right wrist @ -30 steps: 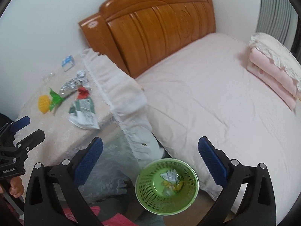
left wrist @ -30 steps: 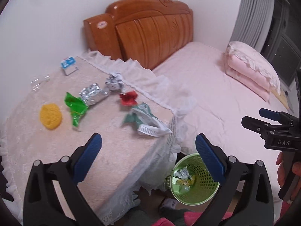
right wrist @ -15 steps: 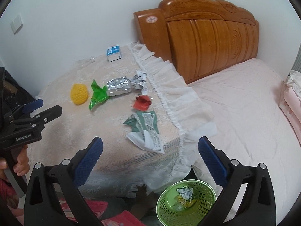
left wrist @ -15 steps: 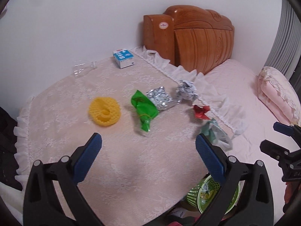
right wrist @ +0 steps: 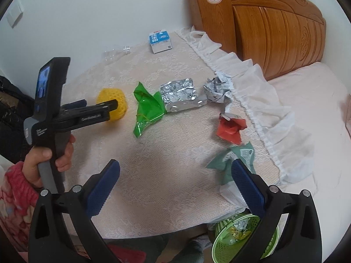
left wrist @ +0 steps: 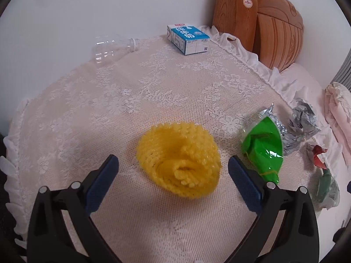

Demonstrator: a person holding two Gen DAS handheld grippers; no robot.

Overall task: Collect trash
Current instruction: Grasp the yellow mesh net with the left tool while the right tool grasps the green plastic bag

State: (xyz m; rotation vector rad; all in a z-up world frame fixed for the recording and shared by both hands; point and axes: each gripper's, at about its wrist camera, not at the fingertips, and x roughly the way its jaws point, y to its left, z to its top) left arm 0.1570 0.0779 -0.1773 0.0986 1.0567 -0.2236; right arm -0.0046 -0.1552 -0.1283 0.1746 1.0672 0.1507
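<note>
1. Trash lies scattered on the lace-covered counter point(left wrist: 92, 114) in the left wrist view. A yellow foam net point(left wrist: 178, 161) sits between the blue pads of the left gripper point(left wrist: 173, 168), whose jaws stand wide apart and hold nothing; whether the pads touch the net cannot be told.
2. To its right lie a green wrapper point(left wrist: 264, 148), a silver foil pack point(left wrist: 285, 135) partly under it, a crumpled paper ball point(left wrist: 303, 120) and a red wrapper point(left wrist: 318, 155).
3. Far back on the counter, a clear plastic bottle point(left wrist: 111, 47) lies on its side, and a blue-and-white carton point(left wrist: 188, 39) rests near the wooden headboard point(left wrist: 269, 26).
4. In the right wrist view, the right gripper point(right wrist: 175, 180) hovers over the counter's near part with its jaws spread and empty.
5. A teal-and-white wrapper point(right wrist: 232, 160) lies just by its right pad, at the counter edge.
6. Below the counter stands a green basket point(right wrist: 221, 247) with some scraps inside.
7. At left, a hand point(right wrist: 46, 160) holds the left gripper's handle, its fingers reaching the yellow net.
</note>
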